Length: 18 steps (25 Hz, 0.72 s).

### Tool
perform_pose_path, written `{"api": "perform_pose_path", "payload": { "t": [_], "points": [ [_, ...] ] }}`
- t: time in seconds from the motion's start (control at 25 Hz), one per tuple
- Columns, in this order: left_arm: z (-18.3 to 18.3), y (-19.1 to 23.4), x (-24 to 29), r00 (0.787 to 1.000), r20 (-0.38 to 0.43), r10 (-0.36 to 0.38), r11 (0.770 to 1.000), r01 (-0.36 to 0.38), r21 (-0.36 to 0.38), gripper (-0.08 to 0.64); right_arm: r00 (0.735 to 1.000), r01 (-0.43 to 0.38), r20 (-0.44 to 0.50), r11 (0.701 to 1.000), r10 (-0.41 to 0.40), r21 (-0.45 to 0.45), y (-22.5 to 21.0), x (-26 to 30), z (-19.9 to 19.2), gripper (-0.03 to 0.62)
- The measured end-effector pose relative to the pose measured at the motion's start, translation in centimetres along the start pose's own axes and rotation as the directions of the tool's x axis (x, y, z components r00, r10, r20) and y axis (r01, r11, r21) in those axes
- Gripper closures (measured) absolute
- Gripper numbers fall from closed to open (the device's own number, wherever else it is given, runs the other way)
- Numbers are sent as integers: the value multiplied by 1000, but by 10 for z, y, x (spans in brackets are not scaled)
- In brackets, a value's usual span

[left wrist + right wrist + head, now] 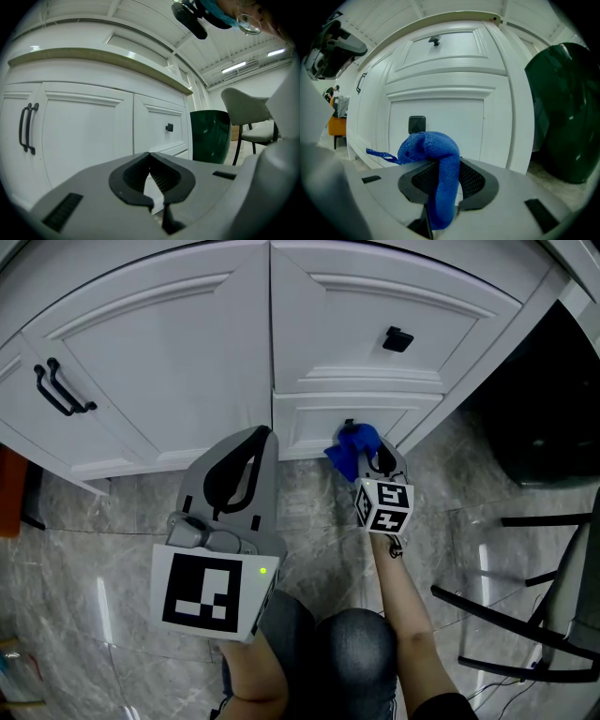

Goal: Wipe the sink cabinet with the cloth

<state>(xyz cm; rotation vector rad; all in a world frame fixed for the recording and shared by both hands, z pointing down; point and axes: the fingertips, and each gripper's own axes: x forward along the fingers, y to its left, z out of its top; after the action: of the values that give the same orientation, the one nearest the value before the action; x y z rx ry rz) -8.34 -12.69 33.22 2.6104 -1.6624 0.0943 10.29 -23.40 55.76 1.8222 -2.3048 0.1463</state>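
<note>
The left gripper (150, 154) stands back from the cabinet, jaws closed tip to tip on nothing. The right gripper (440, 161) is clamped across the blue cloth (429, 147), which bunches ahead of the jaws by the lower drawer front (440, 112) of the white sink cabinet (187, 362). The cloth looks soft, light and limp; a mid-fold grip suits it.

Partly hidden behind blue cloth (433, 154): lower drawer knob (416, 124). Cut off at right edge: chair (553, 615), dark green bin (565, 112).
</note>
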Motion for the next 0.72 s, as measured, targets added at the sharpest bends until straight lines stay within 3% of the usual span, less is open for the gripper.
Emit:
{"api": "perform_pose_path", "payload": {
  "t": [0.72],
  "points": [
    [-6, -11, 15, 1000, -13, -17, 1000, 17, 4, 557, 999, 47, 0, 999, -47, -13, -35, -5, -4, 477]
  ]
}}
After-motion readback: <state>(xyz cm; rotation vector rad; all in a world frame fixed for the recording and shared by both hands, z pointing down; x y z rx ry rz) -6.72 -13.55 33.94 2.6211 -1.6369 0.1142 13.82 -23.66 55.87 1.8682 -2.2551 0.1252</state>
